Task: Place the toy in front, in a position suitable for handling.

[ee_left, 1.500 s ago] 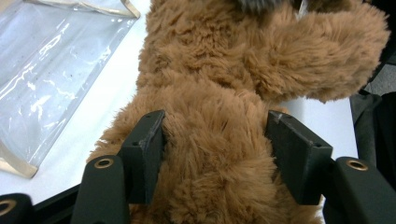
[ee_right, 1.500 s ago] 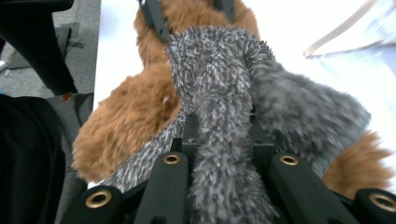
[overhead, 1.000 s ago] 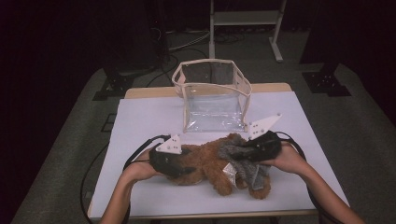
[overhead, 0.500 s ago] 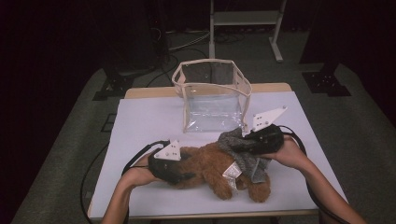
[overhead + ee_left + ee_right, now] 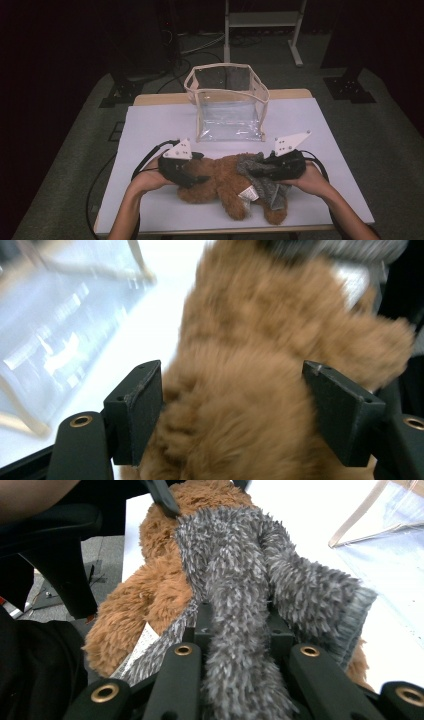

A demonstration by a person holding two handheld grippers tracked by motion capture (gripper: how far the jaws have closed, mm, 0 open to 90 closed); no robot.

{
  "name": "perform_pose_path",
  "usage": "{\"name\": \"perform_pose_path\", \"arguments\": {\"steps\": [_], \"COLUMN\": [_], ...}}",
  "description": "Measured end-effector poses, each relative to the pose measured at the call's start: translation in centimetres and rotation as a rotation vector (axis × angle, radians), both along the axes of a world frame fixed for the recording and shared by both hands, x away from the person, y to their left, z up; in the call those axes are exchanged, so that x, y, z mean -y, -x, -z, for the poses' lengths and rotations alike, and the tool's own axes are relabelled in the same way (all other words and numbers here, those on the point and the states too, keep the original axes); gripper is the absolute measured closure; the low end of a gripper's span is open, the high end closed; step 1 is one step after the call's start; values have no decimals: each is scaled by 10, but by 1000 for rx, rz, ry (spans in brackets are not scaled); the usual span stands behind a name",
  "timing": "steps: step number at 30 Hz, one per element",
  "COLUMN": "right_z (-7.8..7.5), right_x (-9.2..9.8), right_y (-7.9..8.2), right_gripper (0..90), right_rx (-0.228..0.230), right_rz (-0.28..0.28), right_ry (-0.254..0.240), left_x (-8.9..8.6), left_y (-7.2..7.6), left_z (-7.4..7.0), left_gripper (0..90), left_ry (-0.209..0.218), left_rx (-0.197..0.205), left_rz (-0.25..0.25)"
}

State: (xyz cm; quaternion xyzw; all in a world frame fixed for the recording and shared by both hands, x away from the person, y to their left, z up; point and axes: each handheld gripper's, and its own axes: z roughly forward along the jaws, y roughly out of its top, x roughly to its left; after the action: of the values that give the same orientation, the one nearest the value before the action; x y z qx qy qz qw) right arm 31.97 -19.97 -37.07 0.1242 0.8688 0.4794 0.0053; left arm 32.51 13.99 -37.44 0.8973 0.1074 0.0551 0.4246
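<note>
1. Grey fuzzy fabric, the plush's grey garment (image 5: 235,605), is pinched tight between the right gripper's (image 5: 240,630) black jaws in the right gripper view; a fold of it runs down between the two jaws, so that gripper is clenched on the cloth.
2. Brown fur lies between the left gripper's (image 5: 232,405) jaws in the left gripper view. These jaws have just been opening; they stand spread to either side of the brown plush toy (image 5: 260,370), with the fur bulging between them. Whether the pads still press on it cannot be told, since the picture is blurred.
3. From above, the left gripper (image 5: 192,175) sits at the toy's left end and the right gripper (image 5: 260,170) at its right side, each held by one of the person's hands coming in from the bottom edge.
4. The brown plush toy (image 5: 225,182) lies flat on the white table (image 5: 150,130), towards the near edge, with the grey garment (image 5: 262,182) wrapped over its right part and a small white tag (image 5: 247,194) showing beside the cloth.
5. Just behind the toy, nearer the table's far edge, stands a clear plastic bag (image 5: 227,107) with cream trim, upright and open at the top, apart from the toy.
6. Beyond the table are a dark floor and a white frame (image 5: 262,20).
</note>
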Motion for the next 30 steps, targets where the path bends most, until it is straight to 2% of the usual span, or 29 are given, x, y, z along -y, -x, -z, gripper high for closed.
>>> {"name": "perform_pose_path", "arguments": {"steps": [1, 5, 10, 12, 14, 18, 19, 25, 30], "right_z": [-2, -17, -33, -32, -28, -24, -20, -7, 11], "right_x": [3, 1, -32, -45, -50, -38, -23, 7, 29], "right_y": [2, 3, 2, 2, 5, 6, 8, 20, 32], "right_gripper": [743, 742, 740, 739, 738, 739, 739, 739, 740], "right_rx": [-2, 21, 89, 95, 115, 105, 87, 64, 44], "right_rz": [-12, -16, -58, -78, -87, -72, -45, 14, 50], "right_ry": [3, 11, 61, 80, 113, 83, 63, 26, -11], "left_x": [1, 2, 7, 8, 7, 3, 3, 4, 2], "left_y": [3, 8, 14, 16, 17, 17, 17, 15, 14], "left_z": [6, 9, 8, 8, 8, 10, 11, 10, 10], "left_gripper": [287, 301, 294, 291, 293, 303, 304, 298, 291], "left_ry": [31, 21, -16, -26, -32, -7, -6, -4, -4], "left_rx": [-15, -9, 20, 27, 32, 32, 31, 30, 28], "left_rz": [21, 32, 49, 47, 45, 36, 35, 14, 10]}}
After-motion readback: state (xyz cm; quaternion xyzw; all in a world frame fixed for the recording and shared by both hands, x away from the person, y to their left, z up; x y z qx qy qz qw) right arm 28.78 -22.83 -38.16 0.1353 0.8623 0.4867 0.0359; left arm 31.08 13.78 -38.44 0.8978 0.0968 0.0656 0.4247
